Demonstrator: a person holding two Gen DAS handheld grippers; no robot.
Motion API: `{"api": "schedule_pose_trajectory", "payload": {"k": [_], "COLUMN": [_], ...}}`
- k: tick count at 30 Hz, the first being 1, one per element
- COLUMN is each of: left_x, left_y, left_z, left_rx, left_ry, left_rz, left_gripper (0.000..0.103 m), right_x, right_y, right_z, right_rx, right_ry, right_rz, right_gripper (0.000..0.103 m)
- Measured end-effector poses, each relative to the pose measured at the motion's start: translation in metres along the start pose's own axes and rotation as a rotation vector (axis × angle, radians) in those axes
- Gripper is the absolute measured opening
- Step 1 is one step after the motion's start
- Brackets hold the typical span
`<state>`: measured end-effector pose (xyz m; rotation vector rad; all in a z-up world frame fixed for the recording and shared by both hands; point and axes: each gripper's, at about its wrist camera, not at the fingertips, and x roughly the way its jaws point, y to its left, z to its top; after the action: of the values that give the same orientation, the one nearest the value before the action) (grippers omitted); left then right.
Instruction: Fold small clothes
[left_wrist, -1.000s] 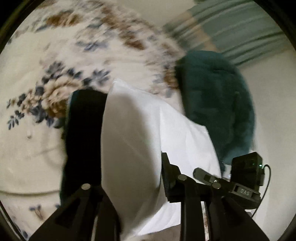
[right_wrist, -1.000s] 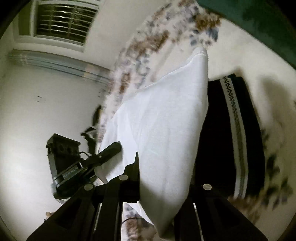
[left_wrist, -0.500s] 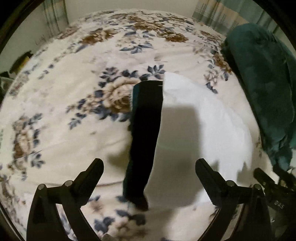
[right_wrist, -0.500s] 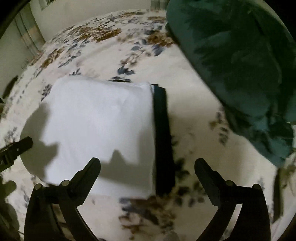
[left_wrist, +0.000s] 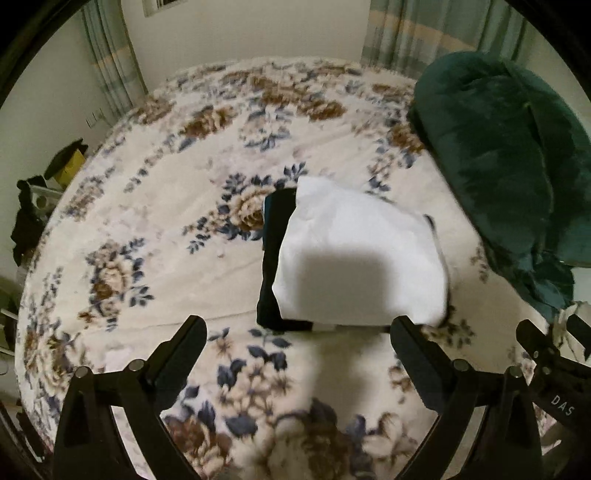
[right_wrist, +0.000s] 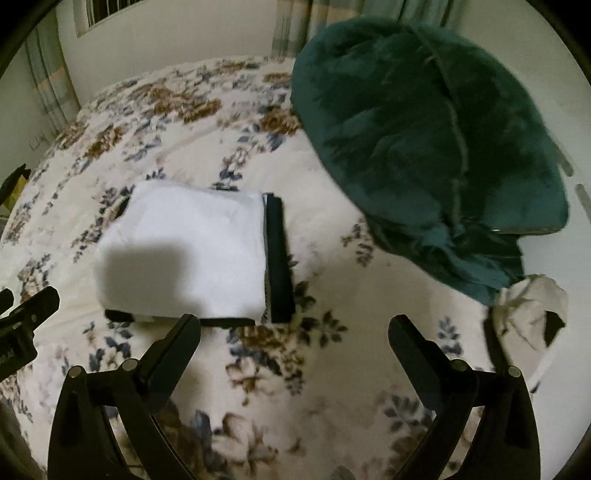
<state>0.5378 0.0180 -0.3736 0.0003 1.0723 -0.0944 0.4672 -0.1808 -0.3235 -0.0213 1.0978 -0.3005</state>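
- White garment (left_wrist: 358, 254): folded into a flat rectangle, lying ahead of the left claw (left_wrist: 295, 354).
- Black garment (right_wrist: 279, 254): folded beneath it, edges showing beyond the white.
- Crumpled white cloth (right_wrist: 528, 314): right of the right claw (right_wrist: 293, 350).

Floral bedspread (left_wrist: 155, 236), teal plush blanket (right_wrist: 424, 140) heaped at its right, curtains (left_wrist: 110, 74) behind.

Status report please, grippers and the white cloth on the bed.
Left gripper and right gripper open, empty. White cloth folded, lying on a dark garment. Green blanket alongside, not blocking.
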Motion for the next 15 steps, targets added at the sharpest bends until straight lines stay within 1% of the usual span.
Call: {"api": "schedule_pose_trajectory", "payload": {"k": [7, 15], "left_x": [-0.100, -0.215], "left_y": [-0.011, -0.015], "left_z": [-0.019, -0.052], "left_rx": [0.026, 0.037], "left_ry": [-0.061, -0.127], "left_rz": [0.000, 0.000], "left_gripper": [0.102, 0.102], "right_x": [-0.125, -0.258], "right_y": [-0.026, -0.056], "right_z": [-0.024, -0.056], "right_rx": [0.016, 0.030], "right_ry": [-0.091, -0.195], "right_rz": [-0.002, 0.002], "right_gripper": [0.103, 0.103]}}
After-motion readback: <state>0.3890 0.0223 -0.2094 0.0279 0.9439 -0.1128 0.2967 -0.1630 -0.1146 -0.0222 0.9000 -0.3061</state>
